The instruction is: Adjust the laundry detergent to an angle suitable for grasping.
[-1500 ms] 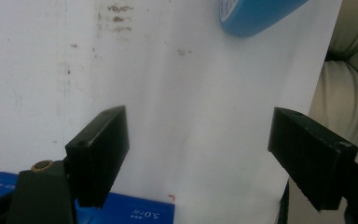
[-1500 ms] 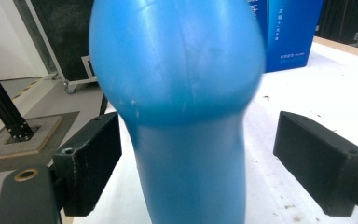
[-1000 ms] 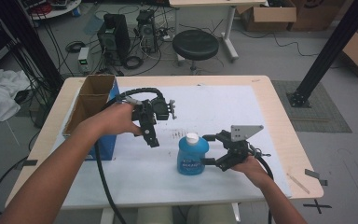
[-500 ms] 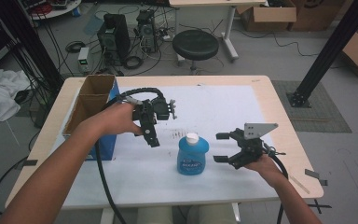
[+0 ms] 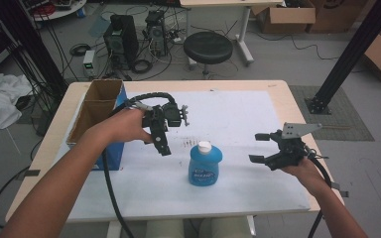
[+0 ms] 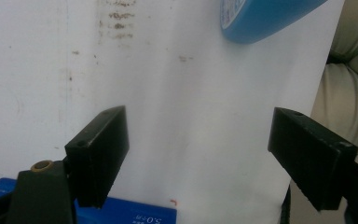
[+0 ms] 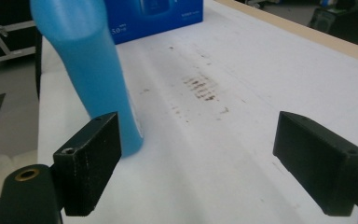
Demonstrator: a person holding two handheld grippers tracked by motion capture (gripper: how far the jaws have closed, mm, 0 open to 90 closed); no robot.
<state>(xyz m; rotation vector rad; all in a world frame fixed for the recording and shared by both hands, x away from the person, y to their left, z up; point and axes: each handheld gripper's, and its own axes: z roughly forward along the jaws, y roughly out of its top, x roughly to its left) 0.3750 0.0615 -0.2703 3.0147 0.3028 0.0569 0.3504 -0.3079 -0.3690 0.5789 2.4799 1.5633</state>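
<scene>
A blue bottle stands upright near the middle of the white surface, between two handheld tongs. The left tongs hang just beside it, jaws spread over bare sheet; the right tongs rest well apart, jaws likewise spread and empty. A blue box sits at the left edge.

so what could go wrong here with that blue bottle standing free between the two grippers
The blue bottle stands upright and unheld on the white mat; both grippers are open and apart from it. It looks tall for its base, so a sideways nudge from the right gripper might tip it. The left gripper hangs close beside its white cap, and its trailing cable could also catch the open blue box.
</scene>
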